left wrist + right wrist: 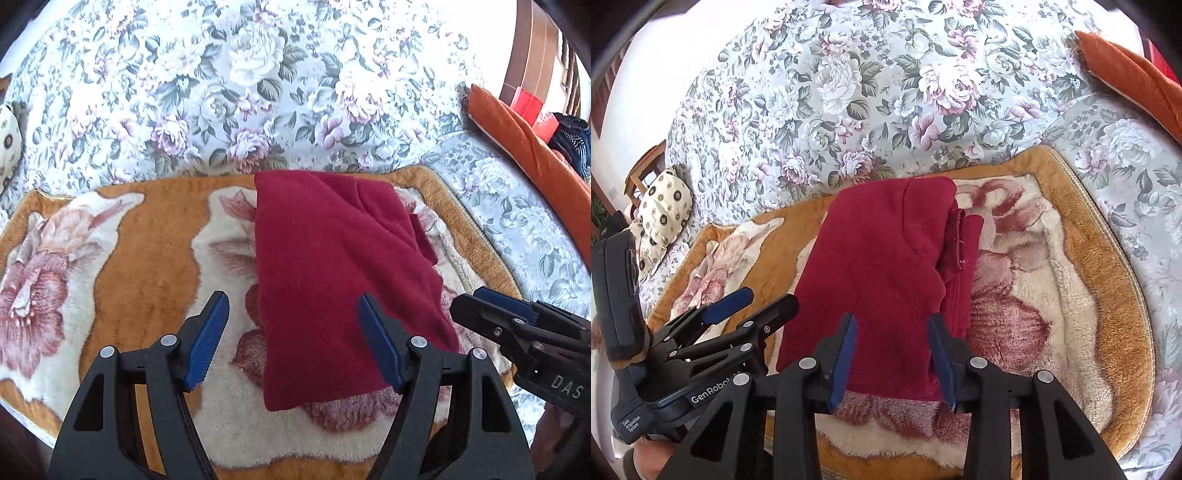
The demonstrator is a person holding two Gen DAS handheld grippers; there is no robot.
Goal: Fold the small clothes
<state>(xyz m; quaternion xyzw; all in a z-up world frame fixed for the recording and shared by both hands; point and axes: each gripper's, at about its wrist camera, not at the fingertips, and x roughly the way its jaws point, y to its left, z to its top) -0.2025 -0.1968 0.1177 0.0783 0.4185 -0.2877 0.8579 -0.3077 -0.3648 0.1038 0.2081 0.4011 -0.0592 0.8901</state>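
Note:
A dark red garment [332,266] lies folded into a long rectangle on an orange and cream plush floral mat [140,258]. It also shows in the right wrist view [879,273], with a folded sleeve edge on its right side. My left gripper [295,336] is open and empty, held above the garment's near left part. My right gripper [894,354] is open and empty over the garment's near edge. The right gripper also shows at the right in the left wrist view [517,325]. The left gripper shows at the lower left of the right wrist view [738,314].
The mat [1089,295] lies on a bed with a floral cover [240,92]. An orange cushion [524,147] lies at the right. A patterned cream pillow [663,214] lies at the left. Red items and dark cloth [569,136] sit beyond the cushion.

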